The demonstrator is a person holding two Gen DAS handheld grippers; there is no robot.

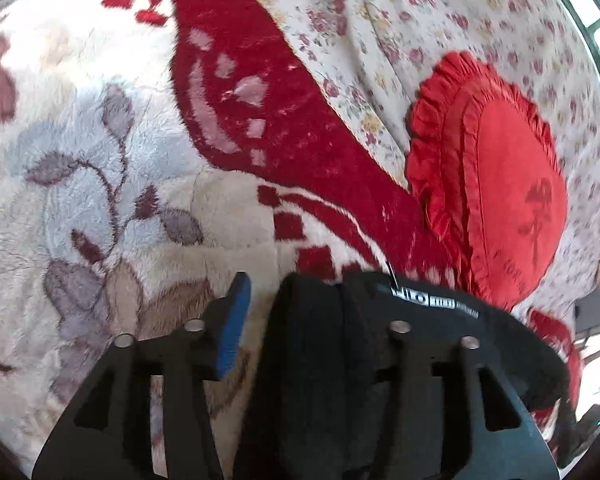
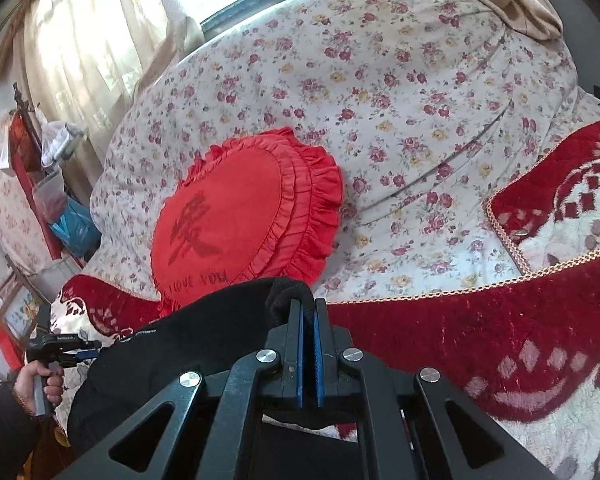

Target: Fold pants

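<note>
1. Behind the red heart cushion (image 2: 236,216), the floral sheet (image 2: 380,100) carries no folded bundle, so I judge that nothing is finished yet. It looks like thin printed cotton, lightly creased.
2. In front of the cushion and off to its side lies the plush blanket (image 2: 500,340). This is probably where the pants will be laid. It is deep red and cream, with a fuzzy pile and a braided orange trim.
3. Just in front of the cushion, hiding its lower edge, the black pants (image 2: 180,360) hang bunched between the two tools rather than spread flat. The fold seems barely begun, with smoothing, doubling over and laying down all still to do. The cloth is soft, thick and matte, with a small white label.
4. The cushion itself is heart-shaped, with ruffled satin-like cloth and dark embroidery.
5. Nearest the cushion's tip, the right gripper (image 2: 308,312) is clenched on a rolled edge of the pants, its blue ribbed pads pinching it.
6. Farther along the cushion's lower edge, the left gripper (image 1: 304,292) stands released. One blue pad is bare, and the pants are draped over the other finger.
</note>
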